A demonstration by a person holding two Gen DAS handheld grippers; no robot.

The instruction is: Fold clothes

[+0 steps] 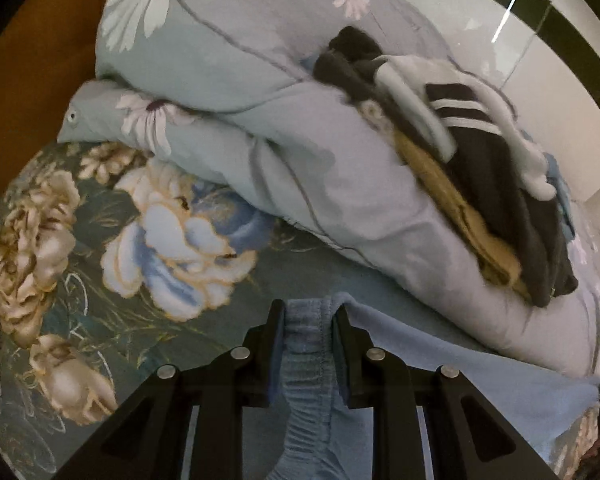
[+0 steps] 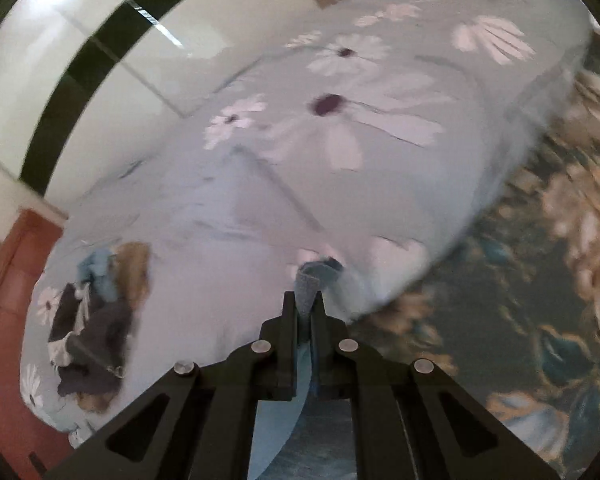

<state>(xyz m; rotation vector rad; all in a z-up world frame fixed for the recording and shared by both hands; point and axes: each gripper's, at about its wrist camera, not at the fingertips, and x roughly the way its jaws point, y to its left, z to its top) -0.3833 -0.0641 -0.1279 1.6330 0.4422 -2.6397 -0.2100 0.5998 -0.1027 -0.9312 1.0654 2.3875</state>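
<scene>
Left tool (image 1: pixel 308 312) pinched the gathered waistband of the blue garment (image 1: pixel 460 376), fingers pressed in on the bunched elastic. Right tool (image 2: pixel 304 300) clamped tight on another edge of the same cloth (image 2: pixel 312 276), a small folded tip poking out past the fingertips. Blue garment hung between the two tools, low and near, over the sheet (image 1: pixel 40 240) with big cream and blue flowers. In the left view, stretched off to the right toward a dark shape at the frame edge, too small to tell.

Beyond lay a rolled pale duvet (image 1: pixel 228 64) with white daisies, resting on the sheet. On the duvet's right slope sat a pile (image 1: pixel 492 184): dark cloth with white stripes on top, a pale piece draped across, a yellow one underneath. Same pile (image 2: pixel 92 320) seen at the near left of the duvet (image 2: pixel 340 120) from the right camera, blurred. Farther off, a white wall (image 1: pixel 560 92) crossed by a dark band. Sheet (image 2: pixel 520 280) to the right there.
</scene>
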